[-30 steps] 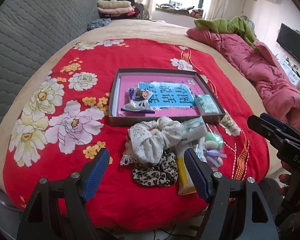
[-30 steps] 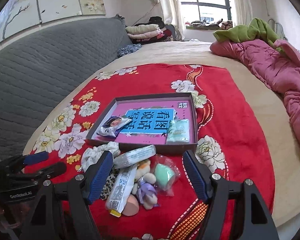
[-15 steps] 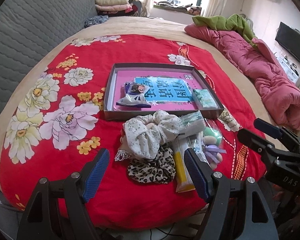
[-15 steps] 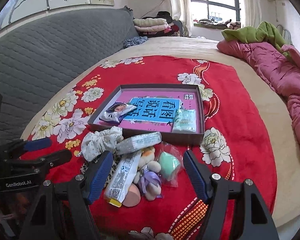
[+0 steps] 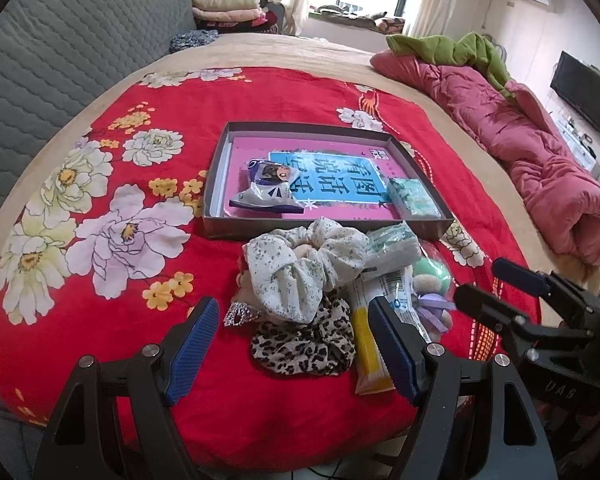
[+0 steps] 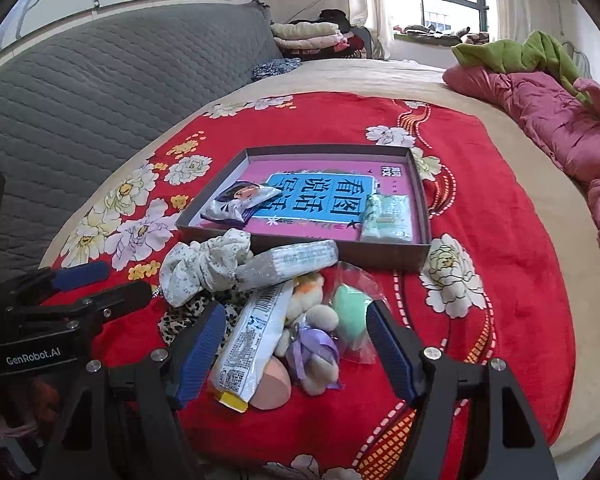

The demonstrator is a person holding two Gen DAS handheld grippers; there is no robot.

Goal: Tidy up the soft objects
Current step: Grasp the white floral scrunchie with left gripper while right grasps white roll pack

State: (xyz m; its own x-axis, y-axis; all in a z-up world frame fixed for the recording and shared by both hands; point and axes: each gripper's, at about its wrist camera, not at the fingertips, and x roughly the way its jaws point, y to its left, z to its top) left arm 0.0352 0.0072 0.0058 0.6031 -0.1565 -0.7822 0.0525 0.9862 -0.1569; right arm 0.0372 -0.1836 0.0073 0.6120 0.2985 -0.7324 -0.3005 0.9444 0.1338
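- Progress, as I judge it: early. Two packets already lie in the shallow box (image 6: 418, 216) on the bed's red floral blanket (image 6: 500, 240): a cartoon-printed packet (image 6: 236, 202) at its 9 o'clock side and a pale green packet (image 6: 388, 218) at its 3 o'clock side.
- Left to sort: a heap just beside the box's near wall, at its 6 o'clock. It holds a white floral scrunchie (image 5: 300, 268), a leopard scrunchie (image 5: 304, 344), a grey-white packet (image 6: 288, 264), a long yellow-ended packet (image 6: 252, 340), a small plush toy (image 6: 314, 336), a mint sponge in a clear bag (image 6: 350, 312) and a pink sponge (image 6: 270, 388).
- Right claw (image 6: 294, 354): jaws wide apart, gripping nothing, hanging over the long packet and plush toy.
- Left claw (image 5: 292, 354): likewise wide apart and empty, above the leopard scrunchie.
- Writing: the box's liner carries large Chinese characters on a blue panel, upside down from here; "GenRobot.AI" is on the left claw's body, and "DAS" on the right's.
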